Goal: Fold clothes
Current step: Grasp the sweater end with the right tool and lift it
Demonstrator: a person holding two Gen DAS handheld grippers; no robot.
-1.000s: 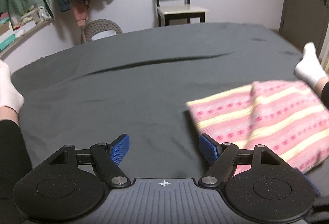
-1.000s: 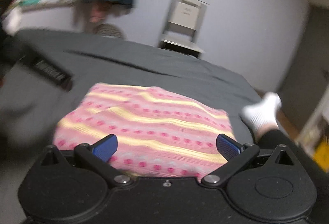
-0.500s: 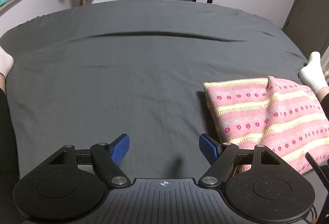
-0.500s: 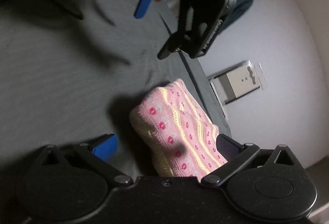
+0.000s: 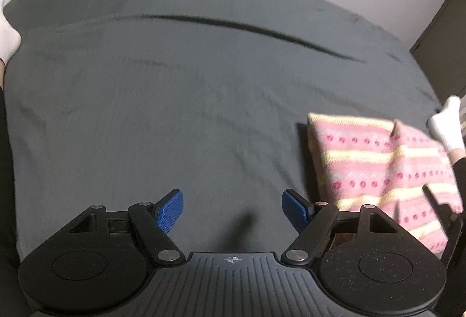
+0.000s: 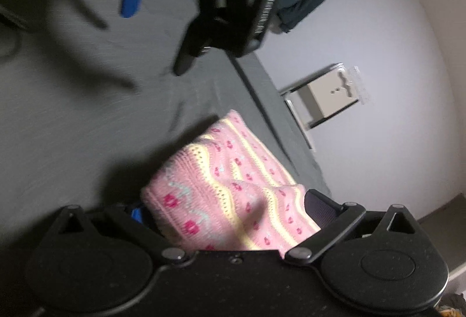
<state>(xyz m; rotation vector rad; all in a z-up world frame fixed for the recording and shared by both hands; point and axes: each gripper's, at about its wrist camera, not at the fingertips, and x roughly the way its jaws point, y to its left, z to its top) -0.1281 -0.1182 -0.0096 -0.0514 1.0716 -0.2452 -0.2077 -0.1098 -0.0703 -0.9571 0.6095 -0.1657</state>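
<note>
Here, in the left wrist view, we see the left gripper [image 5: 232,207] wide apart and holding nothing over the bed [image 5: 189,78], since the folded pink knit [image 5: 381,171] lies at lower right, beside a socked foot [image 5: 447,125]. The right wrist view alone shows the right gripper [image 6: 227,215] straddling that knit at bottom centre; we cannot tell whether it pinches.
</note>
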